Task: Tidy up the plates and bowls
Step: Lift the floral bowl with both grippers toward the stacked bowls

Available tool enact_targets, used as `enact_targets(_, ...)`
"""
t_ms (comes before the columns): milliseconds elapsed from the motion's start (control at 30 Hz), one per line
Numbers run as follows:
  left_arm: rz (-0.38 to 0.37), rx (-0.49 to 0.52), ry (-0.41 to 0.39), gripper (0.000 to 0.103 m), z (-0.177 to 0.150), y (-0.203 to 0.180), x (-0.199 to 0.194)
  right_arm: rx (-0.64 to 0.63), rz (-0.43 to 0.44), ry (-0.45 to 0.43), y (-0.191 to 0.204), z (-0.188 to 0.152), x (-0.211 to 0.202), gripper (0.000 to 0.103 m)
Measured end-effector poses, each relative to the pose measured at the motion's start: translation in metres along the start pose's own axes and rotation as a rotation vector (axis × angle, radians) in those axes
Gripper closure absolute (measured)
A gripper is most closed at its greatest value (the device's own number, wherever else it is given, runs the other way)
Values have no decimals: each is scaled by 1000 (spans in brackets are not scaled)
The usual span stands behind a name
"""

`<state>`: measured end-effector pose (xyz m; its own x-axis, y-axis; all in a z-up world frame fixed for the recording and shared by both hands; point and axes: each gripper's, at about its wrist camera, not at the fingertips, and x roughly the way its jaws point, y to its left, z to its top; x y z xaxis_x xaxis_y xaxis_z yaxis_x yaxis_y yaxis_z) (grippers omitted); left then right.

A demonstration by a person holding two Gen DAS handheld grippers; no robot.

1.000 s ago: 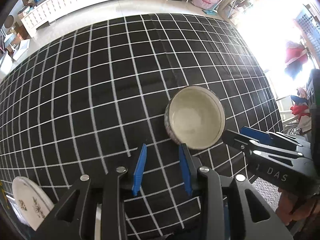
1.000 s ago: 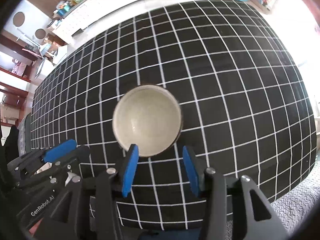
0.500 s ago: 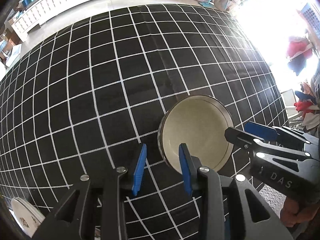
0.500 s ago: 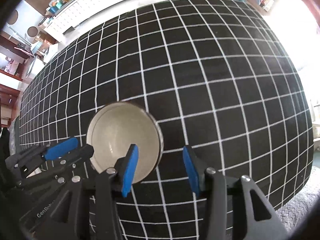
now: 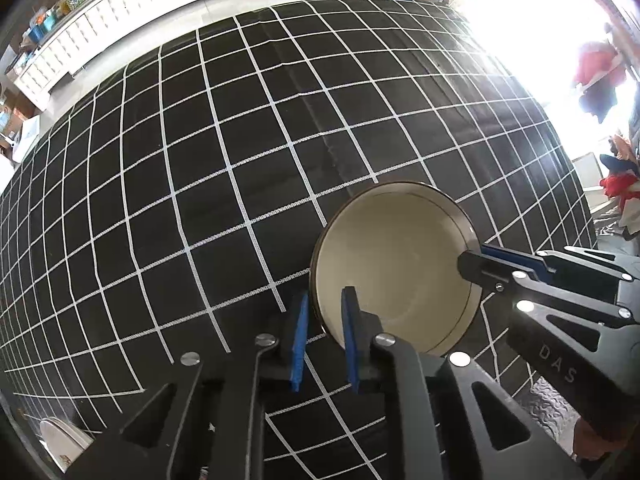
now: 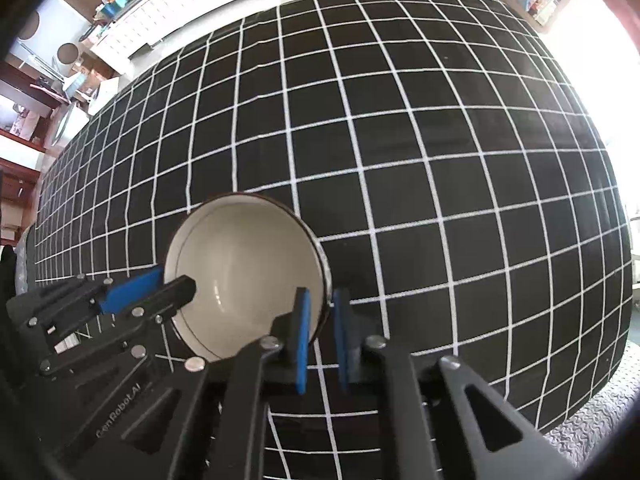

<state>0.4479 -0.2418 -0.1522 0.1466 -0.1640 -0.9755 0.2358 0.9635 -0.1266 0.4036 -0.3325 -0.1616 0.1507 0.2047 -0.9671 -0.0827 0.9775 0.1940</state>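
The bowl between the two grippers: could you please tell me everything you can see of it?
The bowl is round and looks ceramic, glossy cream inside with a thin dark line at the rim; its outside hardly shows. It is empty and upright on the black checked cloth, near the front edge. The left gripper straddles its rim on one side, the right gripper on the opposite side, each with one blue pad inside and one outside.

A lived-in home — white drawer cabinet [image 5: 108,12], cluttered shelves [image 6: 24,120], hanging laundry [image 5: 600,76].

Both tongs, left [image 5: 323,334] and right [image 6: 320,334], narrowed from wide open onto bowl [image 5: 394,268] rim, opposite sides.
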Motion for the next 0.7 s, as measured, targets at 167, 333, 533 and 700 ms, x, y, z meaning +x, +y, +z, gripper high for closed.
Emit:
enact_targets(167,16,13,12,95,4,-8,5,11,15,-1,-9,-4,0,94)
enact_targets(333,5,-4,12,95,7,-2,10,8,-2,-14,-9,-3,0,94)
enact_targets(533,5,-9,14,96,-3,4,5,30,-10,-22,5,-7,-3,95)
enact_targets(700,-18,-37,7,96,-21,12,-15,44,18,-12,12,-23,-14,95)
